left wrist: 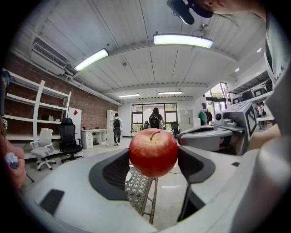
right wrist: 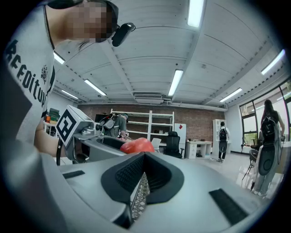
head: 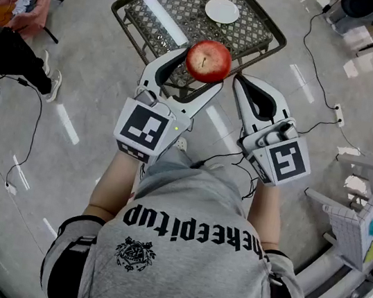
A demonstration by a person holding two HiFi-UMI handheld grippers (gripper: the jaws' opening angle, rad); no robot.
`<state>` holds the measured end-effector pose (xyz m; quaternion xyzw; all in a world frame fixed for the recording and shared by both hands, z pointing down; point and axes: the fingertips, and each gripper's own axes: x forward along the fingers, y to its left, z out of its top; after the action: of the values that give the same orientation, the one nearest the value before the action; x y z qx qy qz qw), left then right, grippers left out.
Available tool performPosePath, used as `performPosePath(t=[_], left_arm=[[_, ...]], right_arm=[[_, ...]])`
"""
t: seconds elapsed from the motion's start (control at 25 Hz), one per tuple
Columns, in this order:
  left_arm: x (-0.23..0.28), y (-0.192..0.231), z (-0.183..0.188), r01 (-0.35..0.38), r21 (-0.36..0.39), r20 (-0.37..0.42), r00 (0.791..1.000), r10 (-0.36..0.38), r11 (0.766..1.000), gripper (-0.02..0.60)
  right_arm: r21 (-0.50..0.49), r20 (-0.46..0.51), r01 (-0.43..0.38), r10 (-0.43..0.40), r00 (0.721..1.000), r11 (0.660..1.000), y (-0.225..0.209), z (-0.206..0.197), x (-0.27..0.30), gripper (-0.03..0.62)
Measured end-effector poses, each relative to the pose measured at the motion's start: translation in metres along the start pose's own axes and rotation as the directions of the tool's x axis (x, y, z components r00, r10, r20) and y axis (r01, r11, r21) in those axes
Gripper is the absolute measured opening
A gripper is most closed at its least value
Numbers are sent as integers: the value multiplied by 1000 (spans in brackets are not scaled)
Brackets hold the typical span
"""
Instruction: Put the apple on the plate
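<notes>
A red apple [head: 209, 61] with its stem up is held in the air by my left gripper [head: 200, 70], whose jaws stand wide and are shut on it. In the left gripper view the apple [left wrist: 153, 151] sits between the two dark pads [left wrist: 116, 170], touching both. My right gripper [head: 243, 82] is just right of it, shut, with nothing between its fingers. The right gripper view shows its tips [right wrist: 144, 155] meeting and the apple [right wrist: 138, 145] behind them. The small white plate [head: 222, 10] lies on a metal mesh table [head: 159, 14] beyond the apple.
The mesh table [left wrist: 138, 191] stands below and ahead of the jaws. A person sits at the far left [head: 11, 12]. Cables and a power strip [head: 338, 116] lie on the floor to the right. A white rack [head: 363, 208] stands at the right.
</notes>
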<state>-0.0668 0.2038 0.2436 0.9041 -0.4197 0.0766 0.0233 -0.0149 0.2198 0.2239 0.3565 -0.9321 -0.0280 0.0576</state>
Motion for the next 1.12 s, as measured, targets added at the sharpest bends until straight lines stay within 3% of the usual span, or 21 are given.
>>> performPosePath(t=[0.52,1.12], left_arm=[[1,14,3,4,7,27,1000,-4,1000,376],[-1,31,0,83,19,37,996,-83,996,375]], right_arm=[[-11,0,-1,1,1000,1000,6,-3,14,0],[24,26,115,-116,993,993,-2,5,26,2]])
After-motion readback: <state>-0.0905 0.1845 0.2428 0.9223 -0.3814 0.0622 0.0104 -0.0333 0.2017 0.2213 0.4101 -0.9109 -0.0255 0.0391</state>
